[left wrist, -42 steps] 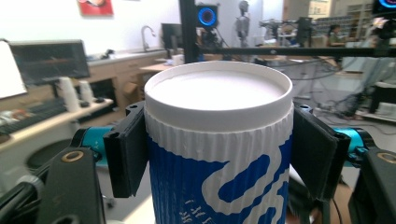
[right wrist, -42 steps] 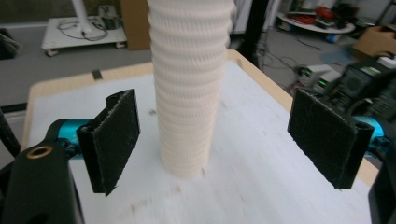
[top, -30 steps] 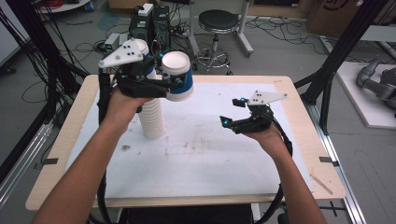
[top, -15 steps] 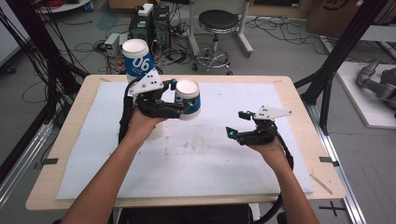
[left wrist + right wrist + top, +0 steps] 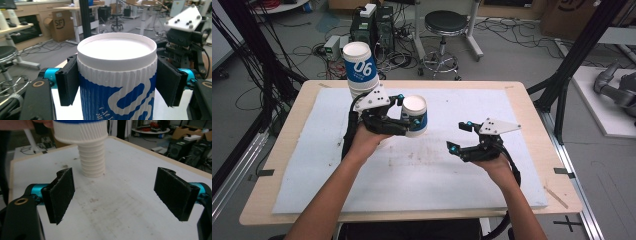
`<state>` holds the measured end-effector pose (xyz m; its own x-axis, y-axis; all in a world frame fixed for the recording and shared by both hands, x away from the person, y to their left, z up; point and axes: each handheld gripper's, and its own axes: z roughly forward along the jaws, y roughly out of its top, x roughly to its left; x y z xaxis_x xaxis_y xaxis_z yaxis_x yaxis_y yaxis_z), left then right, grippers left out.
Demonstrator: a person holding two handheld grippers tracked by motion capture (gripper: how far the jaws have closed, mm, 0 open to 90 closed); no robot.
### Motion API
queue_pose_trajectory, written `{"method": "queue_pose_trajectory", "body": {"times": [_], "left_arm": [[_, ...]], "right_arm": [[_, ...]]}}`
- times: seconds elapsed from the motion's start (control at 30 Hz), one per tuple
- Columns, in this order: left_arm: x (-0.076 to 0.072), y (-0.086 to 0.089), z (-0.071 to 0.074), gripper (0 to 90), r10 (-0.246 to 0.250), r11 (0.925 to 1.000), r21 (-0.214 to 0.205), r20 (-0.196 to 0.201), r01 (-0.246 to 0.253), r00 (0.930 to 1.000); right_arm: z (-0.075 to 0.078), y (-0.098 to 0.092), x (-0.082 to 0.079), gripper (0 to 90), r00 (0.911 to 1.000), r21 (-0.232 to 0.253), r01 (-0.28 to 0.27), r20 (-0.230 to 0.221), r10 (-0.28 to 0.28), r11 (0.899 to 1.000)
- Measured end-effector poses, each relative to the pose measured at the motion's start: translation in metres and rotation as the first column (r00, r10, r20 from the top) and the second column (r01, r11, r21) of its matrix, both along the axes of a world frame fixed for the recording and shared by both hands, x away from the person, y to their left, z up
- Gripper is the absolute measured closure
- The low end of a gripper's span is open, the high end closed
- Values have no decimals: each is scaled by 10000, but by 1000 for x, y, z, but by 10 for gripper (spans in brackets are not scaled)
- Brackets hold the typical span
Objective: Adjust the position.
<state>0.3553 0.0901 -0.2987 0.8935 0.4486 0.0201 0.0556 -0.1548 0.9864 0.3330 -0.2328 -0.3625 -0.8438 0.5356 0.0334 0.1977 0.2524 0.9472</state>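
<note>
Your left gripper (image 5: 408,116) is clamped on one ribbed blue-and-white paper cup (image 5: 414,116), lifted just right of the cup stack (image 5: 359,70); that cup looks separated. Placing it remains. Your right gripper (image 5: 460,136) waits empty, jaws apart.

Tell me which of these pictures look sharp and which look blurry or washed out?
High view: soft and slightly grainy, evenly lit, faint shadows on the table. Left gripper view: the held cup is crisp, its white lid nearly overexposed, the background softer. Right gripper view: the cup stack is blurred, the jaws sharper.
</note>
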Motion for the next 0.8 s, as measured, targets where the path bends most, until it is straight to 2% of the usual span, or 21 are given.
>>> {"method": "queue_pose_trajectory", "body": {"times": [0.13, 0.3, 0.5, 0.67, 0.73, 0.8], "left_arm": [[-5, -6, -7, 281, -264, 9997, -13, -31, 264, 9996], [-8, -13, -14, 282, -429, 9990, 76, -141, 430, 9990], [-7, -23, -21, 282, -635, 9978, 185, -283, 641, 9976], [-6, -31, -26, 284, -880, 9961, -159, -434, 873, 9952], [-6, -31, -27, 284, -918, 9958, -100, -435, 915, 9948], [-7, -30, -27, 282, -928, 9957, -86, -474, 925, 9946]], "right_arm": [[3, 4, -7, 172, 9993, 339, -319, 223, 312, 9989], [0, 20, -10, 171, 9971, 174, -730, 207, 726, 9972], [-1, 40, -5, 171, 9957, 223, -878, 303, 871, 9959], [-3, 54, 2, 166, 9943, 375, -1070, 62, 1069, 9935], [-5, 57, 4, 166, 9934, 375, -1150, 38, 1149, 9927], [-4, 57, 4, 200, 9926, 141, -1197, 202, 1195, 9927]]}}
